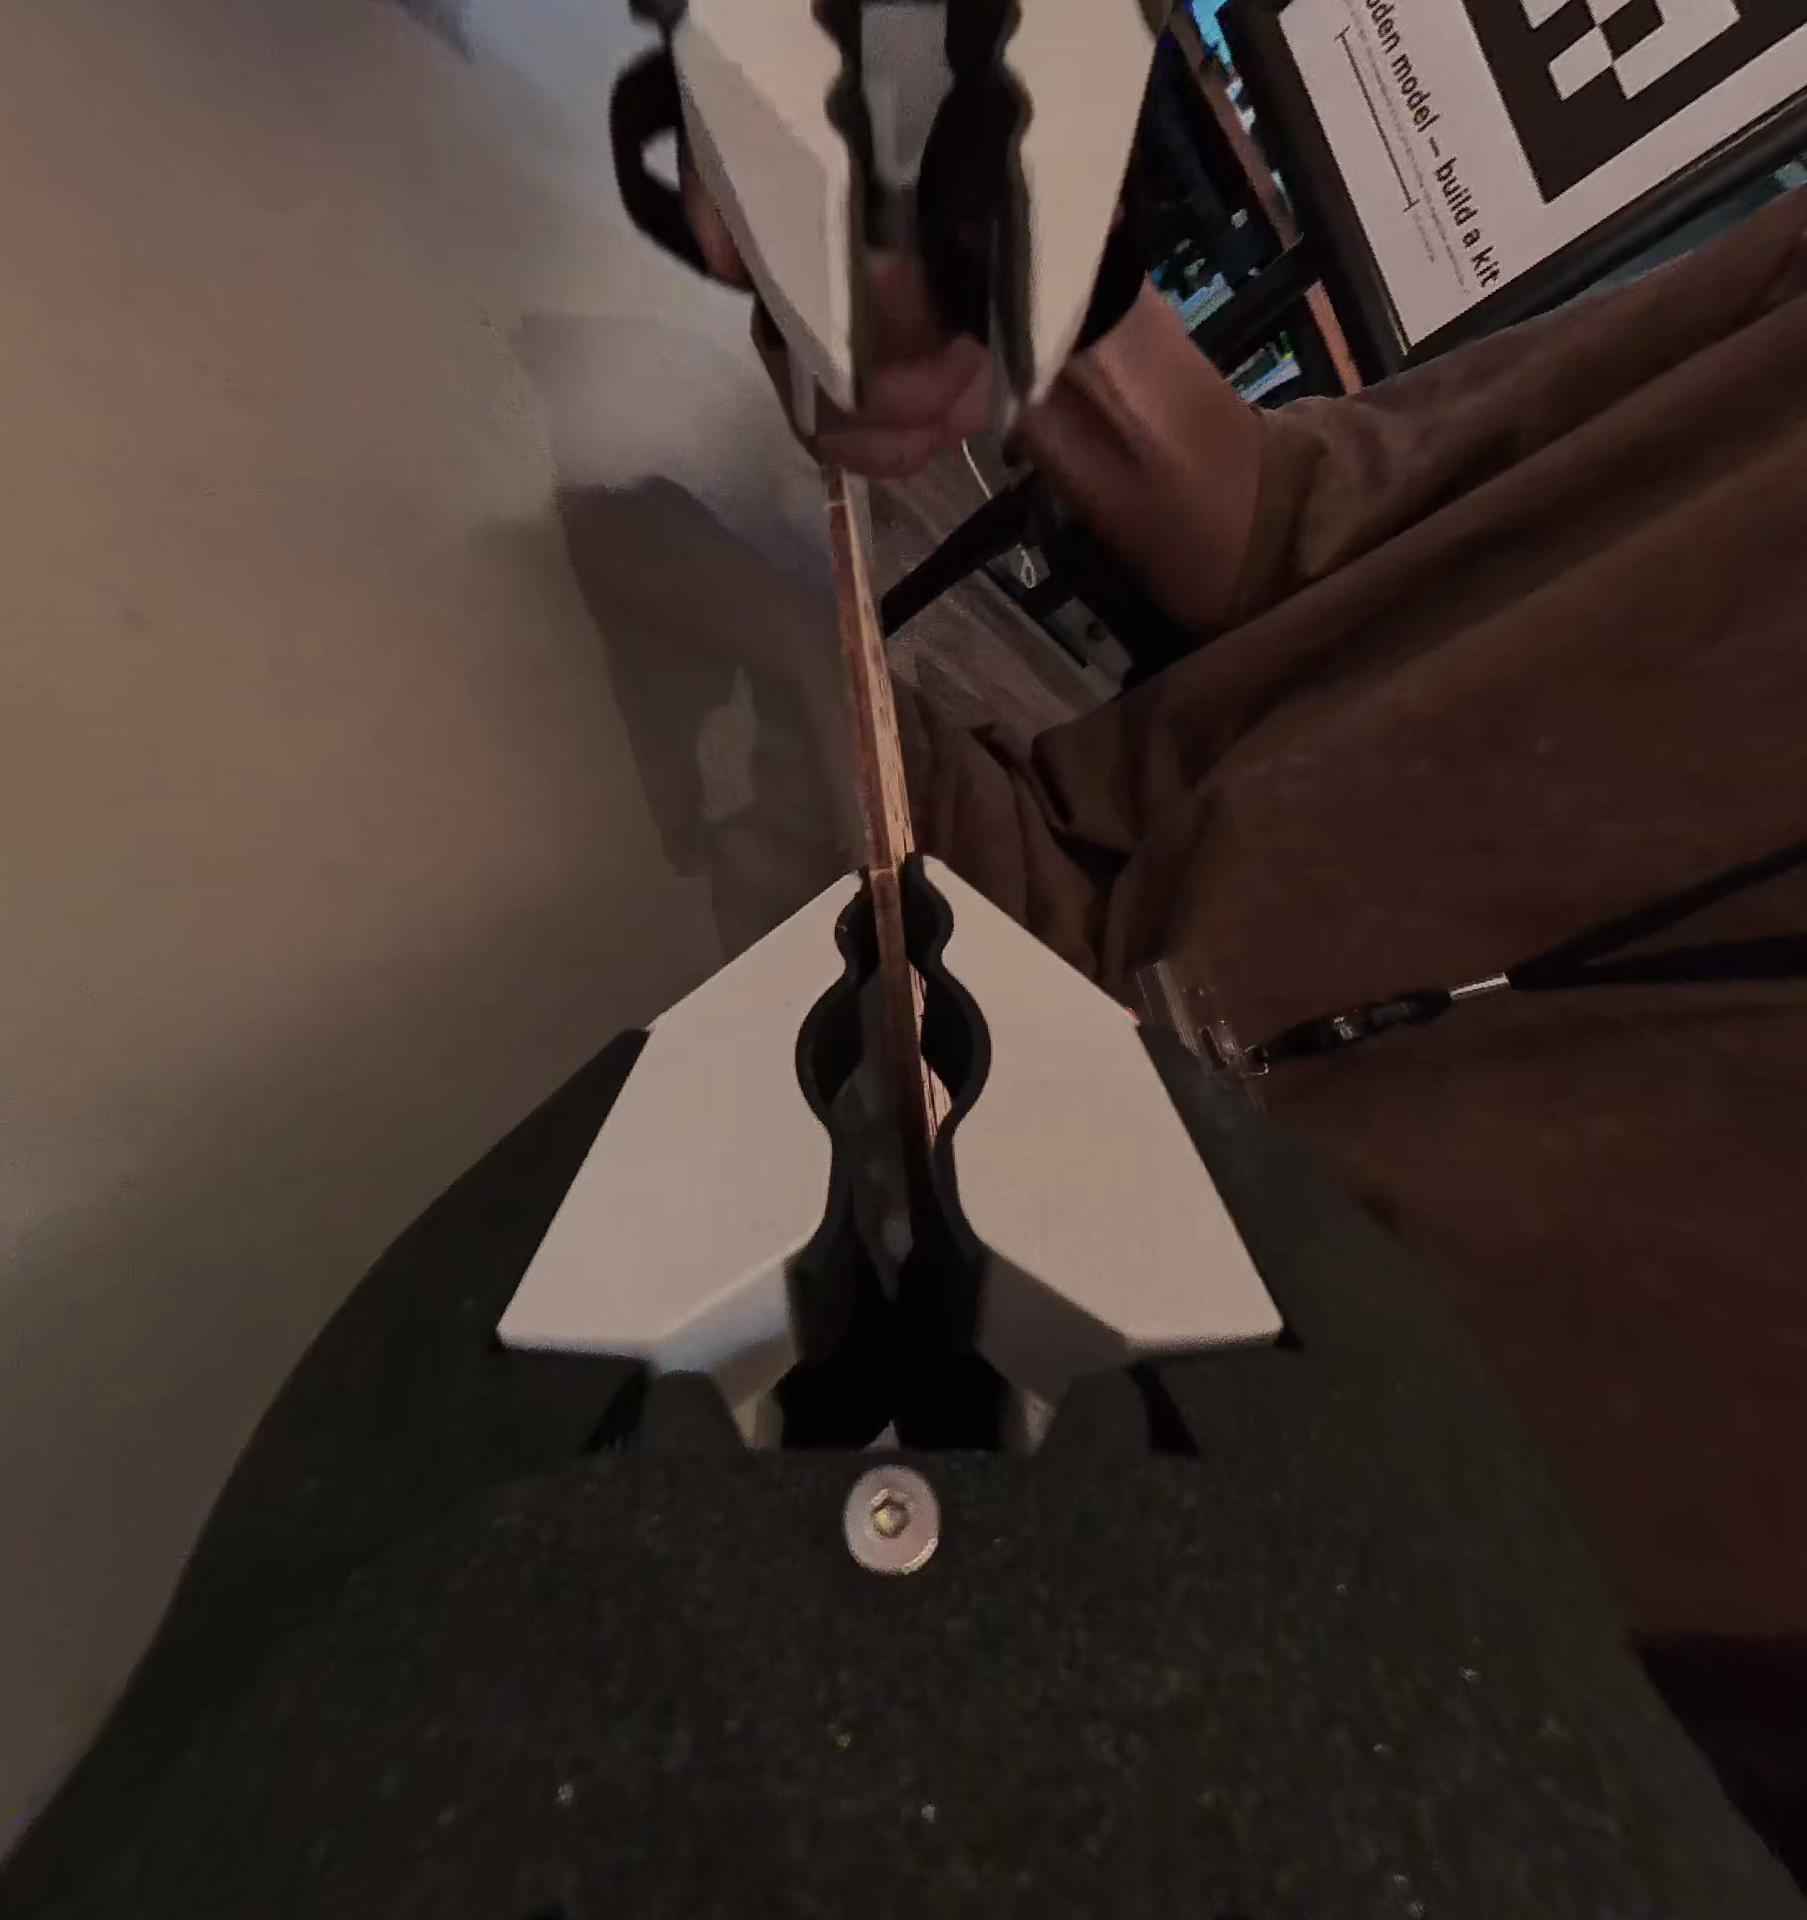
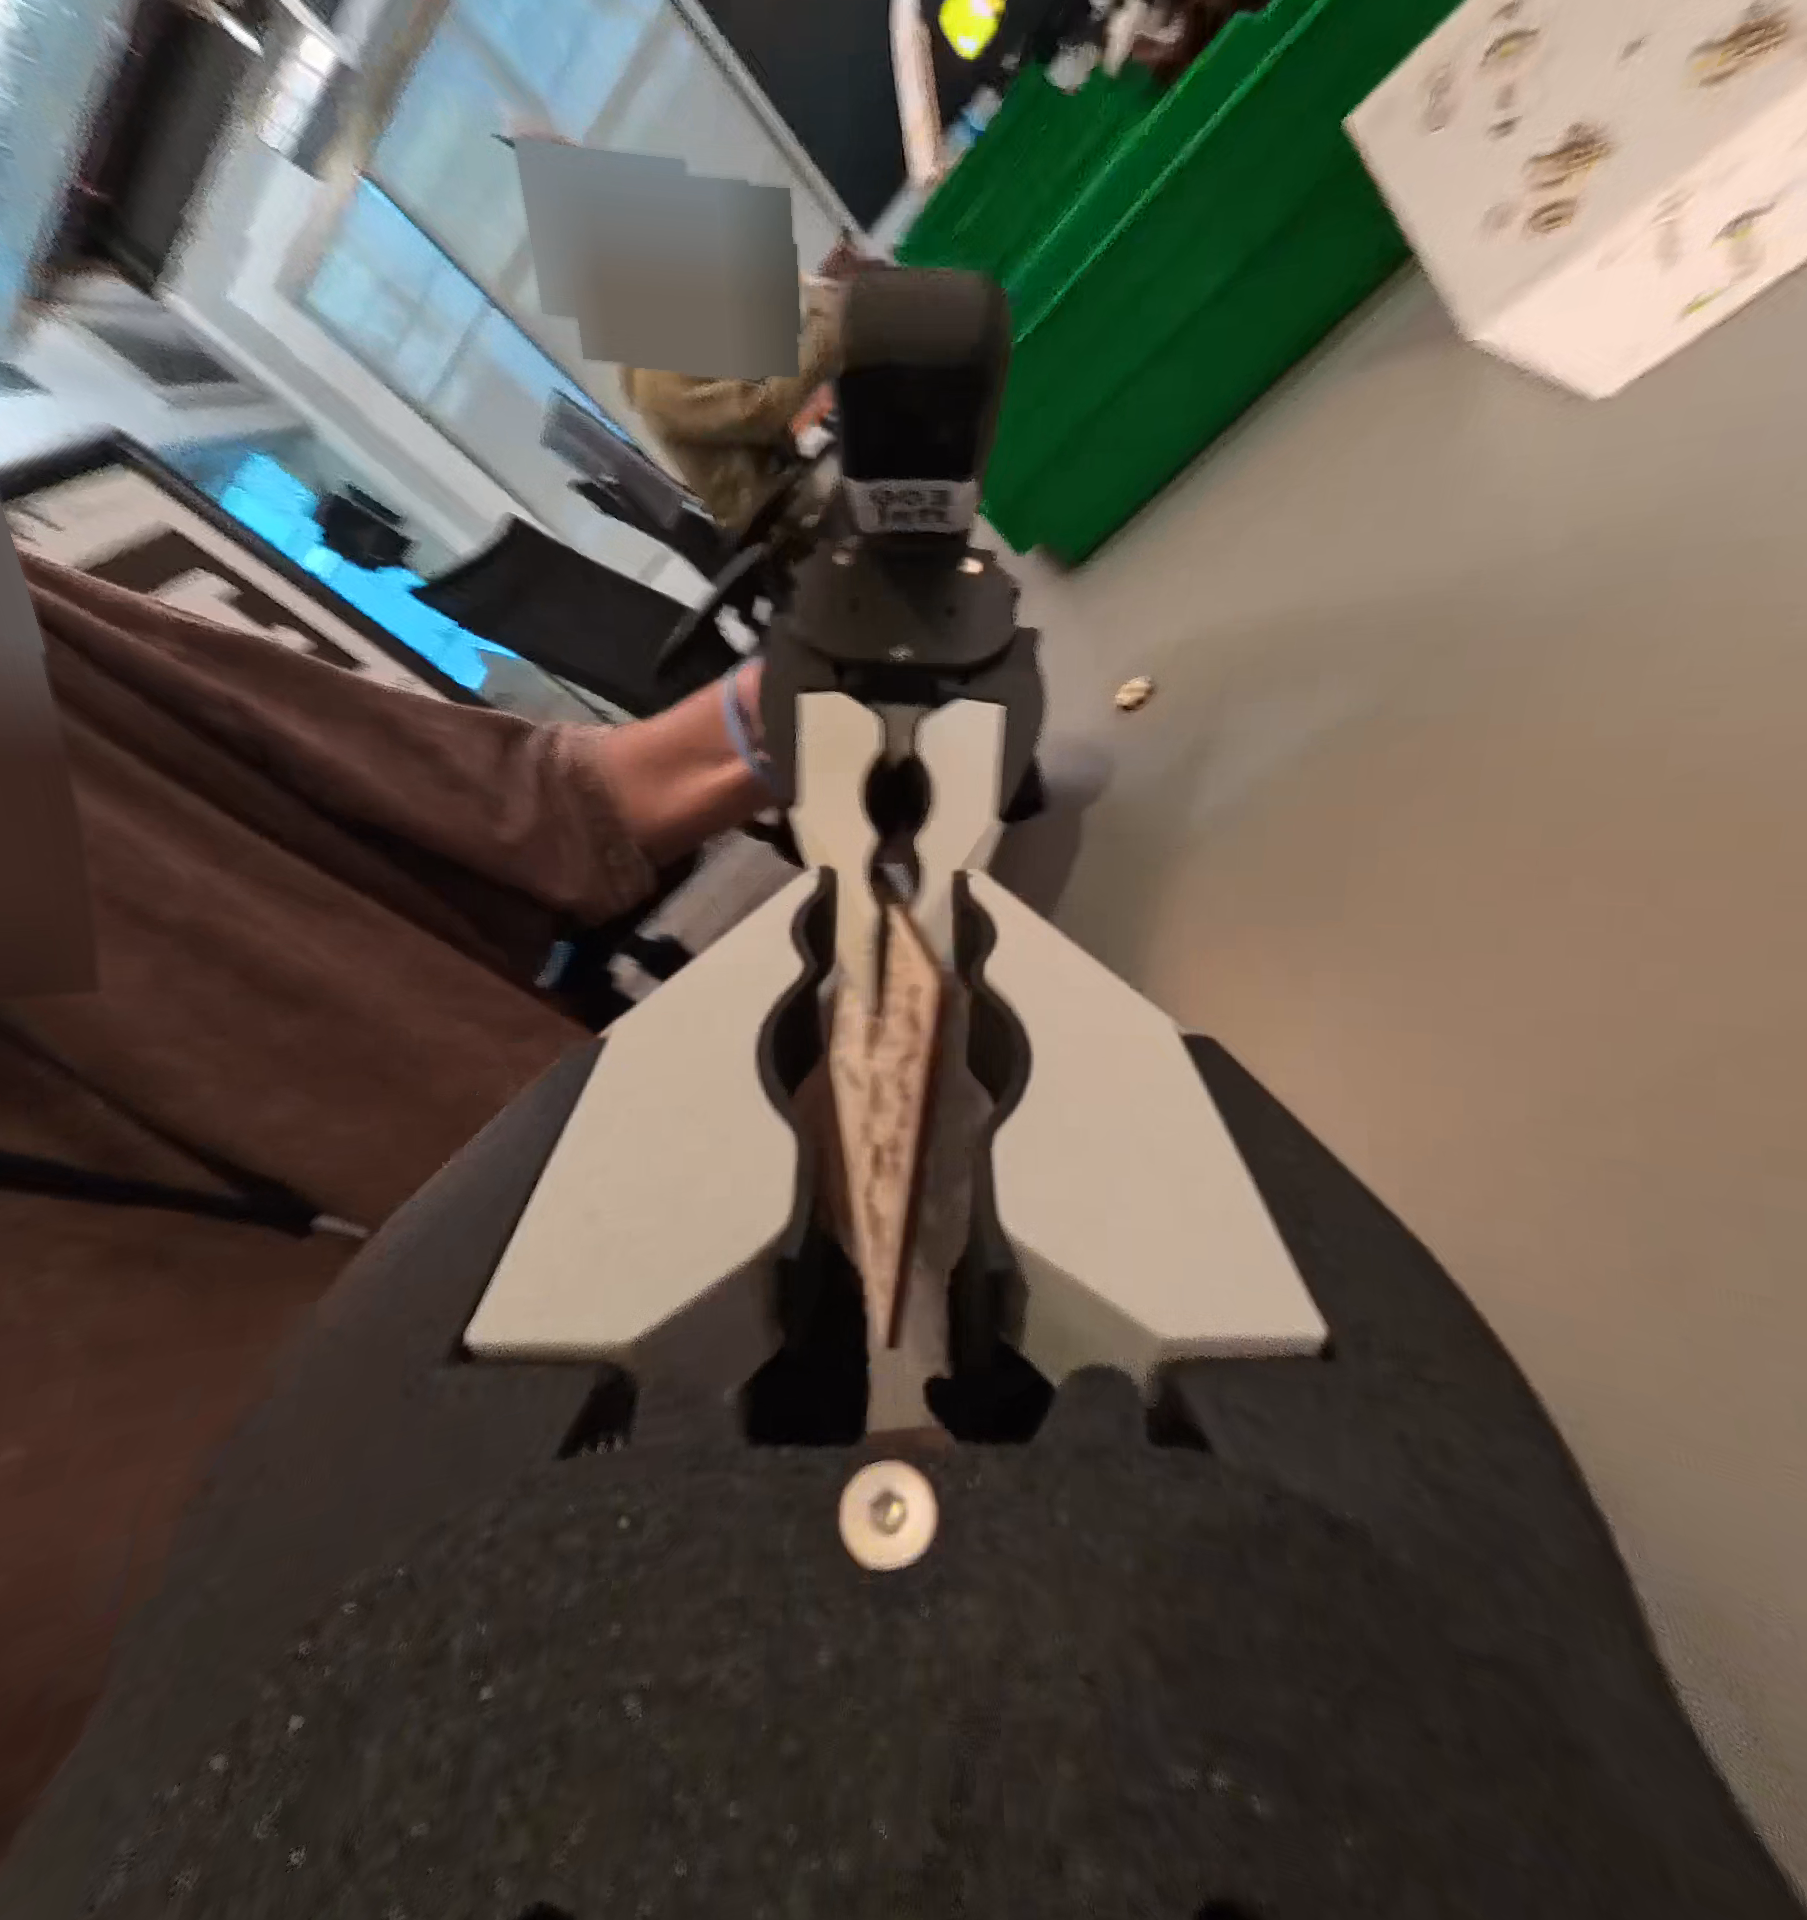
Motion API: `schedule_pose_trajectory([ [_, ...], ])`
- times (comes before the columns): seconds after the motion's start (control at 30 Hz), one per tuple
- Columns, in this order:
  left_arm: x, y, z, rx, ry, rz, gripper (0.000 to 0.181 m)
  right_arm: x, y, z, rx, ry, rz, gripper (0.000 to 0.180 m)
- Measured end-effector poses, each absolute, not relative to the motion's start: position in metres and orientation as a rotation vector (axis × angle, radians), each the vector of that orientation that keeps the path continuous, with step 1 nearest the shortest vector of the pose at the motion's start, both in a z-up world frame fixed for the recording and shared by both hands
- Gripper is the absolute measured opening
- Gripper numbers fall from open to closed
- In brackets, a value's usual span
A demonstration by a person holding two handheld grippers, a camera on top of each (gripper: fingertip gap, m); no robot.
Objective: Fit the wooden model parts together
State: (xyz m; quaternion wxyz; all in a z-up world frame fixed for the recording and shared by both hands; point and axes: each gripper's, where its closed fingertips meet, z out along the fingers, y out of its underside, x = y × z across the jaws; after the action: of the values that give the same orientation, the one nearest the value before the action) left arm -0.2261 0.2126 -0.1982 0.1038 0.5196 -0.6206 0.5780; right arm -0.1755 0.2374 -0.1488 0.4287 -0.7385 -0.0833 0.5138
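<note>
In the left wrist view, my left gripper (image 1: 888,883) is shut on a thin wooden sheet (image 1: 868,675), seen edge-on and running forward from my fingertips. The right gripper (image 1: 930,400) faces me at the top, with its fingers around the sheet's far end. In the right wrist view, my right gripper (image 2: 894,883) is closed on a pale wooden part with dark cut lines (image 2: 883,1122), tilted between the pads. The left gripper (image 2: 897,831) meets it tip to tip, and its dark sheet edge (image 2: 883,956) touches that part. Both parts are held in the air.
A brown sleeve and hand (image 2: 670,769) hold the left gripper, and brown cloth (image 1: 1501,831) fills the right side. A white sign on a black stand (image 1: 1501,156) is behind. Green bins (image 2: 1138,312) and a white patterned box (image 2: 1605,177) stand on the grey floor (image 2: 1398,831). One gripper's finger ends stand about 8 cm off the other's.
</note>
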Motion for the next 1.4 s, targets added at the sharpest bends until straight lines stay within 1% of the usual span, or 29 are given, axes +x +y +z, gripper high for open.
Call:
schedule_pose_trajectory([
  [0.03, -0.227, 0.212, -0.197, 1.531, -1.842, 1.705, 0.002, -0.177, 0.236, -0.155, -1.883, -0.233, 1.239, 0.024],
  [0.1, -0.227, 0.209, -0.195, 1.524, -1.896, 1.700, 0.002, -0.194, 0.229, -0.164, -1.938, -0.286, 1.282, 0.030],
  [0.13, -0.227, 0.208, -0.191, 1.512, -1.922, 1.707, 0.002, -0.203, 0.226, -0.166, -1.944, -0.305, 1.313, 0.030],
  [0.17, -0.226, 0.206, -0.188, 1.504, -1.943, 1.716, 0.002, -0.209, 0.225, -0.166, -1.951, -0.324, 1.323, 0.027],
  [0.23, -0.226, 0.206, -0.183, 1.498, -1.972, 1.710, 0.002, -0.215, 0.222, -0.160, -1.919, -0.371, 1.322, 0.007],
  [0.27, -0.226, 0.205, -0.180, 1.485, -1.978, 1.722, 0.002, -0.215, 0.223, -0.157, -1.900, -0.375, 1.317, 0.004],
  [0.43, -0.227, 0.205, -0.169, 1.445, -1.968, 1.788, 0.001, -0.218, 0.221, -0.145, -1.835, -0.315, 1.452, 0.007],
  [0.63, -0.234, 0.194, -0.168, 1.349, -1.985, 1.796, 0.002, -0.223, 0.208, -0.146, -1.807, -0.263, 1.636, 0.008],
  [0.9, -0.236, 0.188, -0.166, 1.301, -1.997, 1.792, 0.002, -0.226, 0.200, -0.141, -1.750, -0.259, 1.766, 0.010],
  [1.0, -0.235, 0.191, -0.169, 1.327, -1.983, 1.792, 0.002, -0.225, 0.205, -0.146, -1.769, -0.226, 1.761, 0.009],
  [1.1, -0.230, 0.195, -0.177, 1.407, -1.982, 1.771, 0.002, -0.218, 0.215, -0.157, -1.853, -0.231, 1.620, 0.006],
  [1.2, -0.221, 0.204, -0.170, 1.481, -1.940, 1.820, 0.008, -0.214, 0.217, -0.161, -1.887, -0.242, 1.560, 0.003],
  [1.4, -0.217, 0.217, -0.171, 1.558, -1.997, 1.832, 0.002, -0.214, 0.224, -0.165, -1.918, -0.245, 1.447, 0.003],
])
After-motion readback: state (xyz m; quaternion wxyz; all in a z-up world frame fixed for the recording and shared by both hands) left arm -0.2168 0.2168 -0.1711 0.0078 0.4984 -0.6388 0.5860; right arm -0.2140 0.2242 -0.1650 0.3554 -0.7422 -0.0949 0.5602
